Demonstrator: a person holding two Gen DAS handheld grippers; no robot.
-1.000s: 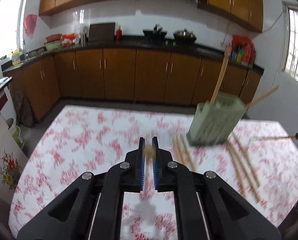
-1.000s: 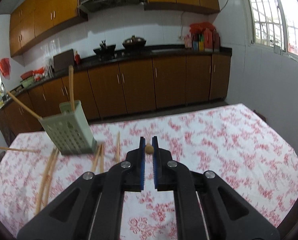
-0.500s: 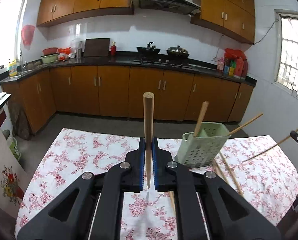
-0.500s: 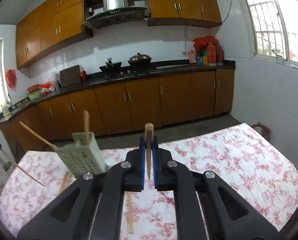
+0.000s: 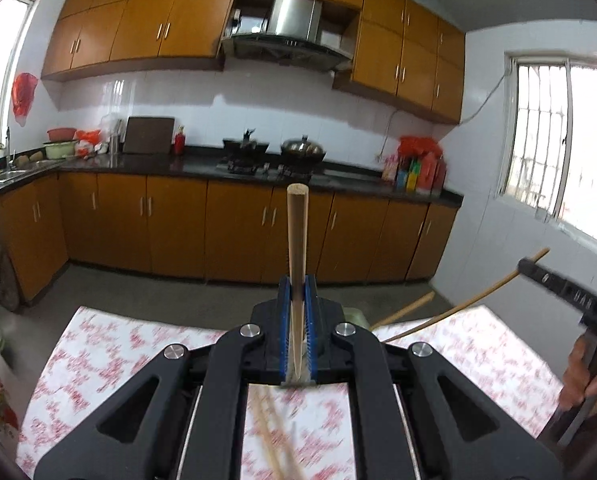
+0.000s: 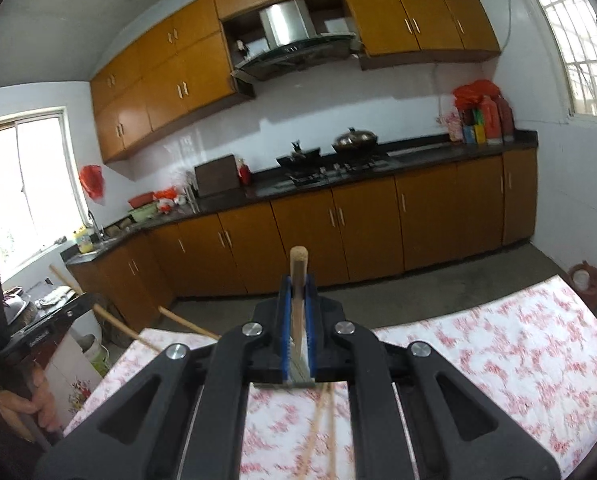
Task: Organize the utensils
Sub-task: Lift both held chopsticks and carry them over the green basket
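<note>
My left gripper (image 5: pixel 297 284) is shut on a wooden chopstick (image 5: pixel 297 240) that stands upright between the blue pads. My right gripper (image 6: pixel 297 282) is shut on another wooden chopstick (image 6: pixel 298 276), also upright. The green utensil holder (image 5: pixel 354 318) is almost wholly hidden behind the left gripper; two chopsticks (image 5: pixel 458 310) stick out of it to the right. Loose chopsticks lie on the floral tablecloth under each gripper, in the left wrist view (image 5: pixel 270 440) and the right wrist view (image 6: pixel 318 432). The right gripper body shows at the right of the left view (image 5: pixel 558 288).
The table with a red floral cloth (image 6: pixel 518 360) ends at its far edge ahead. Beyond it are brown kitchen cabinets (image 5: pixel 178 228), a dark counter with a stove and pots (image 5: pixel 274 156), and a small bucket (image 6: pixel 584 280) on the floor. A hand (image 6: pixel 30 400) holds the left gripper.
Both grippers have tilted upward and risen, so the table has dropped low in both views. The green holder, plainly seen before, is now hidden behind the left gripper. Both chopsticks stay gripped.
</note>
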